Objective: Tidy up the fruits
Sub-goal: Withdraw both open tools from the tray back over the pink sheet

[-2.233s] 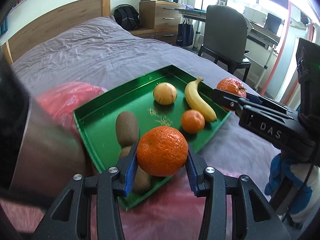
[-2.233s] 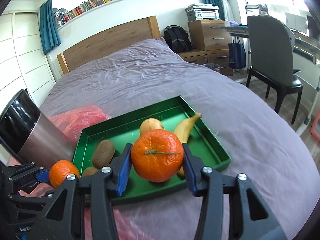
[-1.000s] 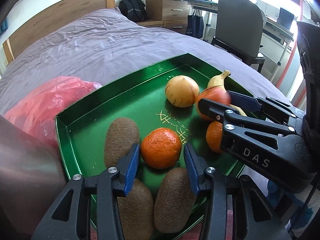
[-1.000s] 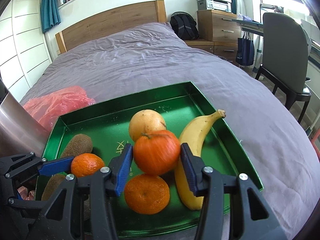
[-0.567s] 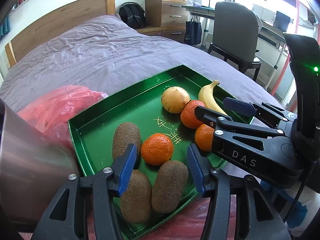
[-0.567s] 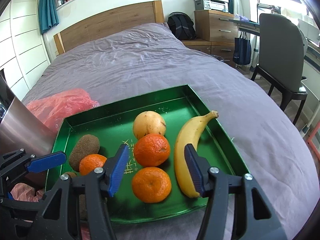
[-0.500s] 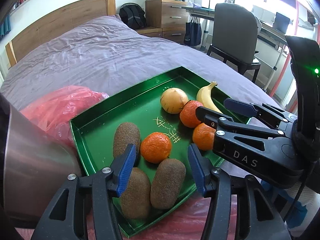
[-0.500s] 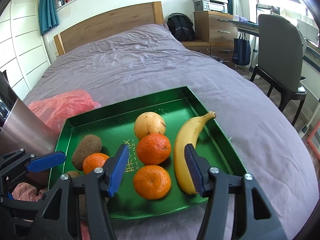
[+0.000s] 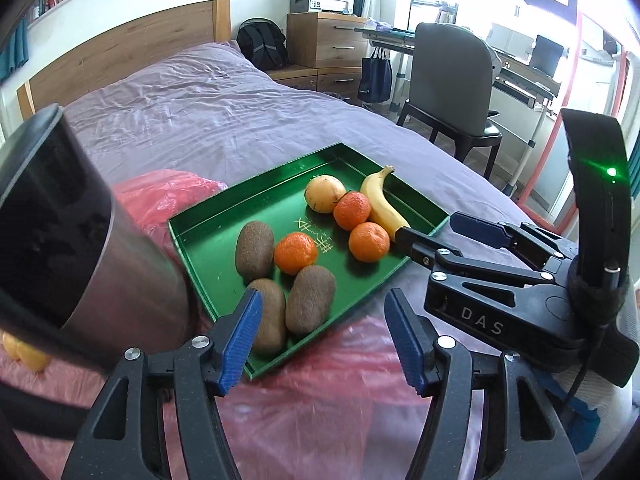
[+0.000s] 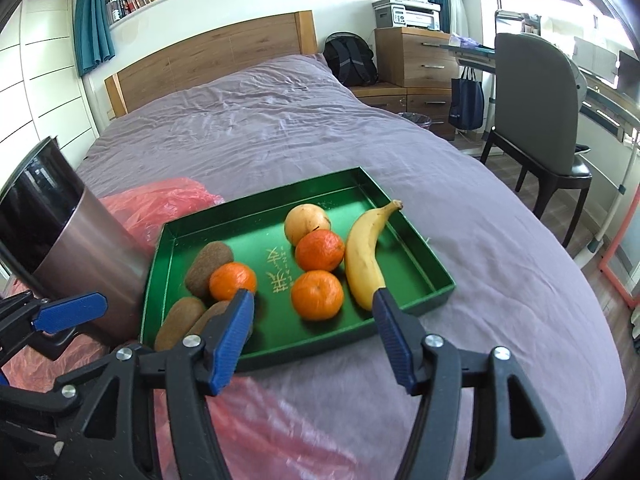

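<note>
A green tray [image 9: 200, 236] lies on the purple bed and holds three oranges [image 9: 296, 252], three kiwis [image 9: 254, 251], a banana [image 9: 380, 204] and a round yellow fruit [image 9: 325, 199]. My left gripper [image 9: 320, 316] hovers back from the tray's near corner, its jaws opening with nothing held between them. My right gripper [image 10: 312, 308] hangs over the tray's front edge [image 10: 424, 256], jaws still opening wide and holding nothing. An orange [image 10: 317, 295] and the banana [image 10: 362, 256] lie just beyond its tips. The right gripper [image 9: 428, 226] also shows in the left wrist view.
A steel tumbler [image 9: 80, 240] stands close on the left, against the tray. A red plastic bag [image 9: 168, 196] spreads behind and in front of the tray. Something small and yellow [image 9: 28, 354] lies at the far left. A chair [image 9: 448, 88] and desk stand beyond the bed's right side.
Both grippers set their oranges down in the tray, opened and let go. Both have since drawn back and up, so the tray looks smaller and farther.
</note>
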### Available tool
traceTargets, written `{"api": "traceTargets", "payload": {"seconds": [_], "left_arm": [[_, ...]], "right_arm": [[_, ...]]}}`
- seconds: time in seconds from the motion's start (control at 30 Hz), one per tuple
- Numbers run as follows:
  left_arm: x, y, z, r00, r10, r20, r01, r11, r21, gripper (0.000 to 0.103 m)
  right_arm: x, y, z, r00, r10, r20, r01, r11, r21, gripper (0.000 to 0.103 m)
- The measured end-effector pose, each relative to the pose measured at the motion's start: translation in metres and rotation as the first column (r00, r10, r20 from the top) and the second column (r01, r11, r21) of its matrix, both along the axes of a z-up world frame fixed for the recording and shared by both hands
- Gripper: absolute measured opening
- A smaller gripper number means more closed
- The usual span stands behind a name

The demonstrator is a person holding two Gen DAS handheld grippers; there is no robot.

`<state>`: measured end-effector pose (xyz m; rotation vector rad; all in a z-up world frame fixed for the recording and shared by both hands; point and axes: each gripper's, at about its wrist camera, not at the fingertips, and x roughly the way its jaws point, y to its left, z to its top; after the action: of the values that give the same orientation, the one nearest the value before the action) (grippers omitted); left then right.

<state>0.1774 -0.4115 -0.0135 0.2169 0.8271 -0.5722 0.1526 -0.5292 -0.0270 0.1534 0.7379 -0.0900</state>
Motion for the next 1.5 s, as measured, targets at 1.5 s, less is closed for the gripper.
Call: {"api": "traceTargets", "payload": {"seconds": [1.5], "left_arm": [[-0.137,0.328,-0.009,0.895,0.447,0.007,-0.445,0.892,-0.074,0.086]], "right_arm": [[-0.146,0.288,0.009,0.941,0.325,-0.094,-0.327,0.945,-0.011,0.103]]}}
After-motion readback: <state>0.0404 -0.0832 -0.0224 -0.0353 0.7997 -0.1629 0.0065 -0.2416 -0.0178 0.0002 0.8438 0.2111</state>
